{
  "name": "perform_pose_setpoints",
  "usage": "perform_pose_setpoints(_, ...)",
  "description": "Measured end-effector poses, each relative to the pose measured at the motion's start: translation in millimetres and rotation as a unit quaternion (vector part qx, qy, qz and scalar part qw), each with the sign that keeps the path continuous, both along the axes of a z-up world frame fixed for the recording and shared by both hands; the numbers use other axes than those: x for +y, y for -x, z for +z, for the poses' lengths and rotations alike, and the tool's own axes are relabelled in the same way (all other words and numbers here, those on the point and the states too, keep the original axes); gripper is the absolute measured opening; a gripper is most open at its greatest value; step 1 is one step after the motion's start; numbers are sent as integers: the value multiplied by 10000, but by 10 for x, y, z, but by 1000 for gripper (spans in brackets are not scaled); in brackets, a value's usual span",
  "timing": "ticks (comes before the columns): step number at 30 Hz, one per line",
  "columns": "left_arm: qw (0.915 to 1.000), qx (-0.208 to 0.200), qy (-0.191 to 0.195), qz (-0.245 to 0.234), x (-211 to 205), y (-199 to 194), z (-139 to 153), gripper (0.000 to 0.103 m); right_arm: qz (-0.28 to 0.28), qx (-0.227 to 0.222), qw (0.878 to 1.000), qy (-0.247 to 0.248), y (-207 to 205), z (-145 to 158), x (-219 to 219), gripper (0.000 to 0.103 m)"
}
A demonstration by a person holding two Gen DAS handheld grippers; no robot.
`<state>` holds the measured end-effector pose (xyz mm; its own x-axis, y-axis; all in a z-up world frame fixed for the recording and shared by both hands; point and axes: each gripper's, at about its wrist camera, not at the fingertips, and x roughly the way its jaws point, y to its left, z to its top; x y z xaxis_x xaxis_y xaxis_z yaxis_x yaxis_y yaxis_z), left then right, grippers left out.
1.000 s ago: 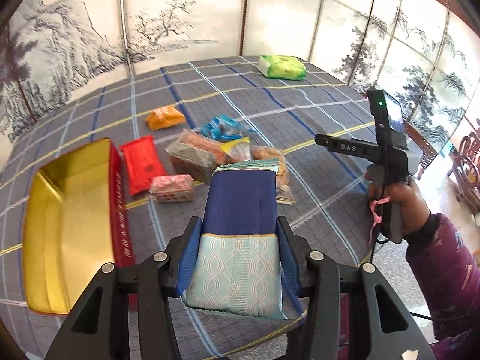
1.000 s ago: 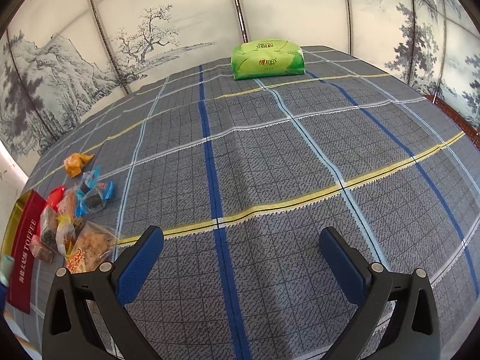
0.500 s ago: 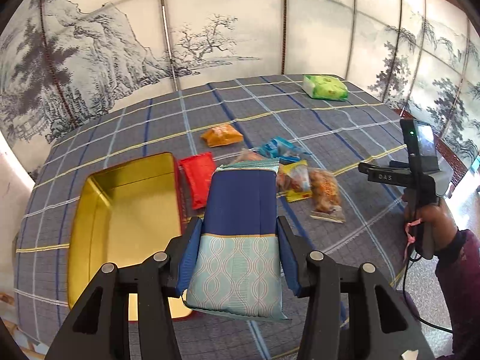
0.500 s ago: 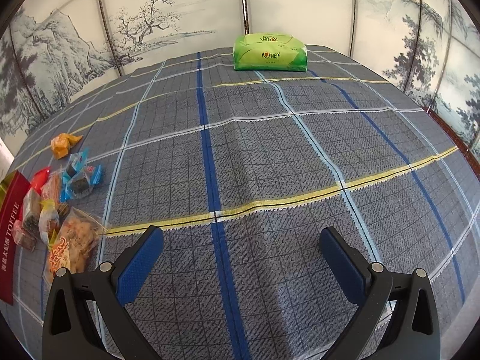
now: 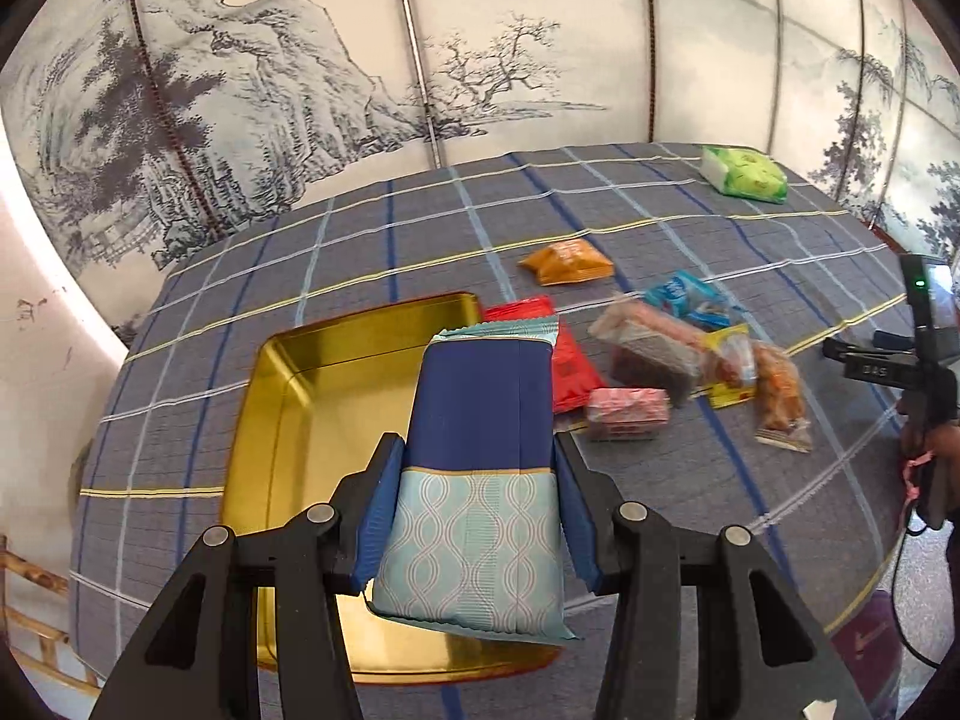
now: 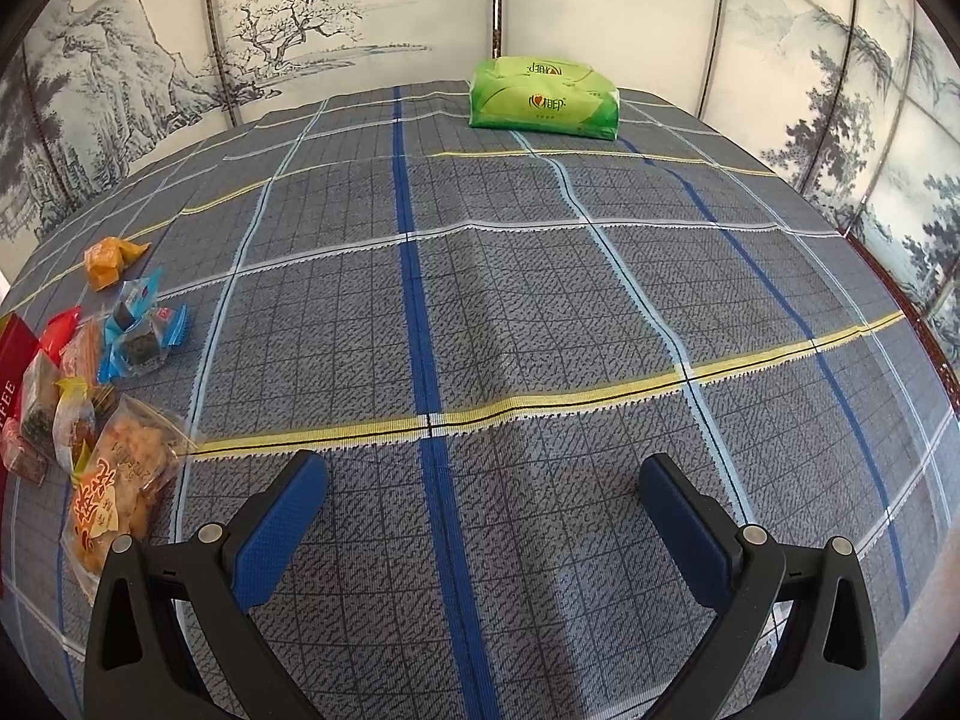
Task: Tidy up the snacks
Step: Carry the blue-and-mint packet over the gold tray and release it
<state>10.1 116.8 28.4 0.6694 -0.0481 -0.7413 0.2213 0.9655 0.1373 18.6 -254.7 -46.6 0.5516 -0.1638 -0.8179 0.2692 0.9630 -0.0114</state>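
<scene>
The blue snack packet point(image 5: 480, 480) is clamped by the left gripper point(image 5: 474, 516), long axis pointing away (above the gold tin's point(image 5: 288, 420) right edge); the right gripper point(image 6: 480, 516) is held open.

The left gripper point(image 5: 474, 516), low in the frame's centre, has its blue pads clamped on a packet. The right gripper point(image 6: 483, 516) stands wide apart, empty, bottom centre.

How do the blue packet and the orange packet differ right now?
The blue packet is clamped in the left tongs above the gold tin; the orange packet lies free on the cloth. The blue one looks longer and flatter, the orange one puffier. Both are sealed.
</scene>
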Motion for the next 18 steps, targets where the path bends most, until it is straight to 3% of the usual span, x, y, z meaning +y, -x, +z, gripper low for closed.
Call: perform_pose_setpoints(18,9977,258,-537,337,492,-689,-285,45,-156,24,9999,27,28,2,24,103)
